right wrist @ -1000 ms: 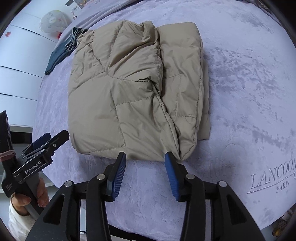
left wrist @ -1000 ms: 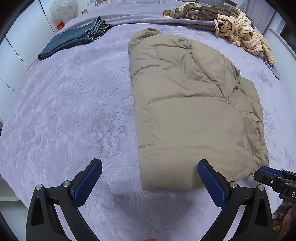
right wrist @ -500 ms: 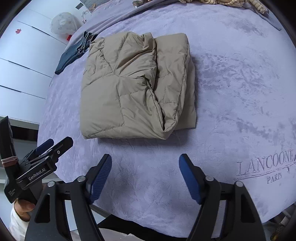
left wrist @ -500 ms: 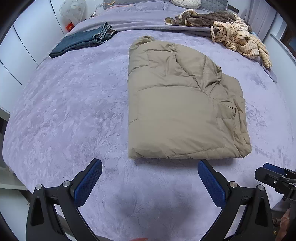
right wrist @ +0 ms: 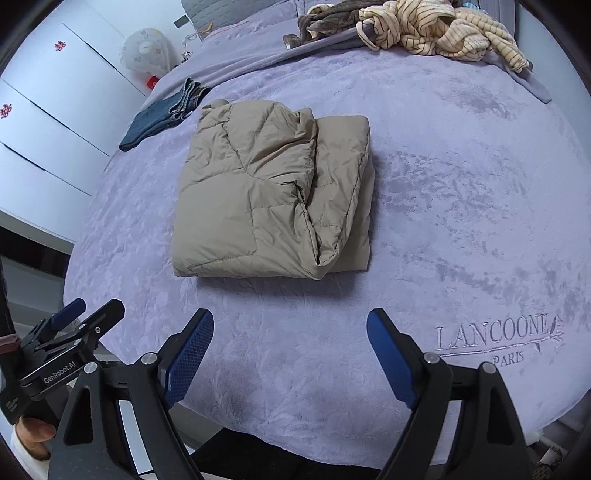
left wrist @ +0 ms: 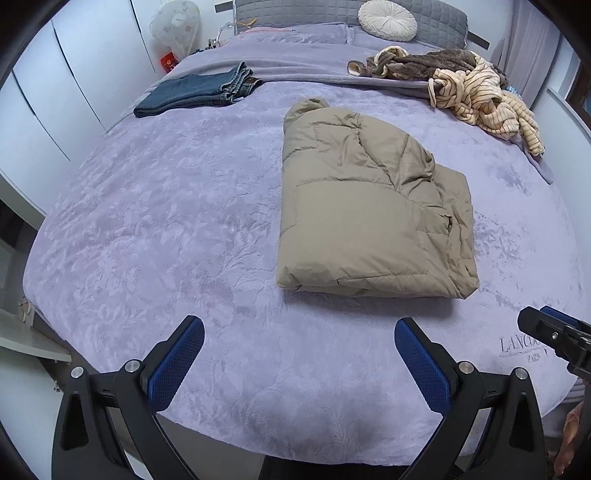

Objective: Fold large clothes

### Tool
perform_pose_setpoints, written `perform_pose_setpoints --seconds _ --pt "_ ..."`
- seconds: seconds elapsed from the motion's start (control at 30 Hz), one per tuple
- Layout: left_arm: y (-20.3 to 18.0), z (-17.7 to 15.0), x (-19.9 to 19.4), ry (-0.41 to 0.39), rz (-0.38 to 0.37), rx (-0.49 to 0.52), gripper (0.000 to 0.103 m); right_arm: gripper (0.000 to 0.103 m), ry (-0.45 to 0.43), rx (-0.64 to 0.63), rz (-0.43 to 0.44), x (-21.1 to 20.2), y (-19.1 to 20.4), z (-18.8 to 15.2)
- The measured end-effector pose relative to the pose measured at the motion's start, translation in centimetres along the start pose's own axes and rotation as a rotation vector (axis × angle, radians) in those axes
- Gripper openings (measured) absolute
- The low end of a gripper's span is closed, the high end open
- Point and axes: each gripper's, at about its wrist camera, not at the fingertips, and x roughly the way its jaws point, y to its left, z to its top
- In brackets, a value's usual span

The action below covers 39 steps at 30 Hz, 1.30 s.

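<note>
A beige puffer jacket (left wrist: 369, 214) lies folded into a rough rectangle on the lilac bedspread (left wrist: 166, 229); the right wrist view shows the same jacket (right wrist: 269, 199) with its thick fold edge toward me. My left gripper (left wrist: 299, 354) hangs open above the bed's near edge, well short of the jacket, with nothing between its blue pads. My right gripper (right wrist: 290, 350) is likewise back from the jacket and its jaws are opening, empty. Each gripper appears at the edge of the other's view.
Folded blue jeans (left wrist: 199, 92) lie at the bed's far left. A heap of striped cream and brown clothes (left wrist: 472, 88) sits far right near a round pillow (left wrist: 388, 18). White wardrobe doors (left wrist: 55, 92) stand left of the bed.
Both grippers have pulled back and up from the jacket's near edge. The right jaws, narrow at the jacket's hem before, have spread wide. The jacket stays folded on the bed.
</note>
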Motion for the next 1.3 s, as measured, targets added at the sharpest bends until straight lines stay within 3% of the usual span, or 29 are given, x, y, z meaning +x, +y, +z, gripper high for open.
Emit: perform_pose_setpoints --seconds 0.63,1.3 --pt "4.2 4.7 -2.9 -0.101 -0.028 0.047 0.103 0.089 -0.219 0.026 -0.133 -3.9 5.9 2.6" --pt "5.3 6.1 -4.5 -0.144 -0.025 0.027 0.103 0.089 -0.279 -0.003 -0.242 -4.9 8.9 3.8"
